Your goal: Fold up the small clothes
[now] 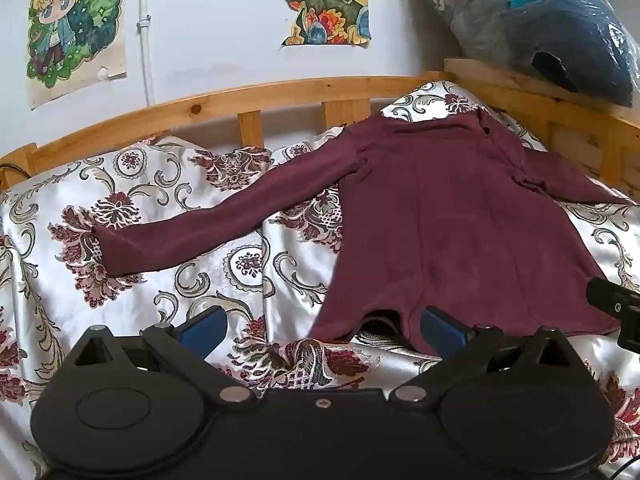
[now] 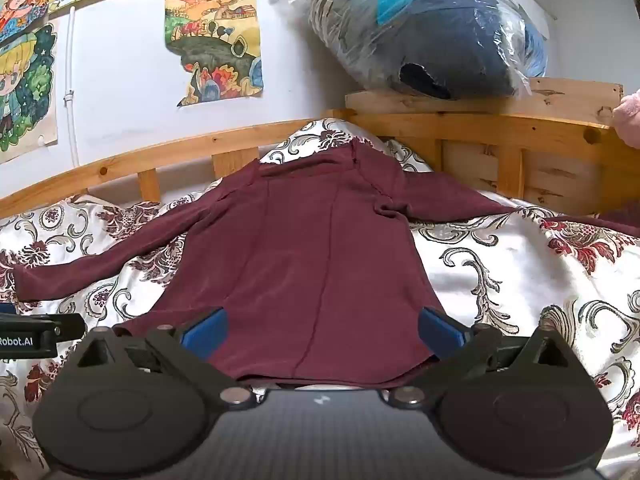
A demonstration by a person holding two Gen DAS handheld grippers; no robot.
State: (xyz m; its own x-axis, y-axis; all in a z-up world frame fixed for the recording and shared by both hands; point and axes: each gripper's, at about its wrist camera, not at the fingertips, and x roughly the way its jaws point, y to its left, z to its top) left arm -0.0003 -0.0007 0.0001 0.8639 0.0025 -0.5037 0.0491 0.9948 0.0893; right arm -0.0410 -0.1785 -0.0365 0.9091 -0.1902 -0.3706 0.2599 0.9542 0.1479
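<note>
A maroon long-sleeved top (image 1: 460,216) lies spread flat on the patterned satin bedspread (image 1: 132,184), collar toward the headboard, both sleeves stretched out sideways. My left gripper (image 1: 322,330) is open, its blue pads wide apart at the top's lower left hem corner, holding nothing. My right gripper (image 2: 322,330) is open over the middle of the top's (image 2: 320,248) lower hem, its blue pads apart above the cloth. The left sleeve (image 2: 92,268) reaches far left. The right sleeve (image 2: 460,200) runs toward the right edge. The right gripper's edge shows in the left wrist view (image 1: 616,308).
A wooden bed rail (image 1: 256,96) runs along the wall behind the top. A plastic-wrapped bundle of bedding (image 2: 432,36) sits on a wooden shelf (image 2: 560,100) at the back right. Posters (image 1: 72,24) hang on the wall. The left gripper's body (image 2: 36,336) is at the left edge.
</note>
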